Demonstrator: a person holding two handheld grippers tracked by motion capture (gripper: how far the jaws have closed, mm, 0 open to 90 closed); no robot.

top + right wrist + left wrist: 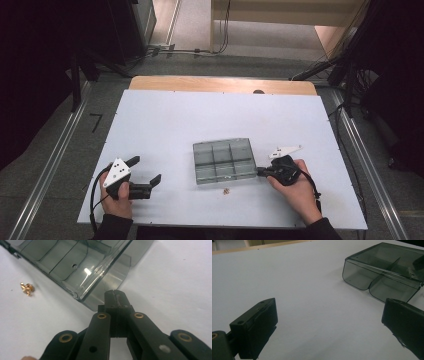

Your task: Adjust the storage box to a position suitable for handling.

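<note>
A smoky grey clear box with several compartments, which look empty, lies open near the middle of the white table. My right gripper is shut, with its tips at the box's right side. In the right gripper view the closed jaws meet right at the box's near corner, and I cannot tell whether they touch it. A small gold-coloured piece lies on the table just in front of the box. My left gripper stands open at the front left, well apart from the box, with nothing between its jaws.
The wooden back edge of the table shows beyond the white sheet. Metal rails run along the floor on both sides. Dark stands and cables are at the far corners.
</note>
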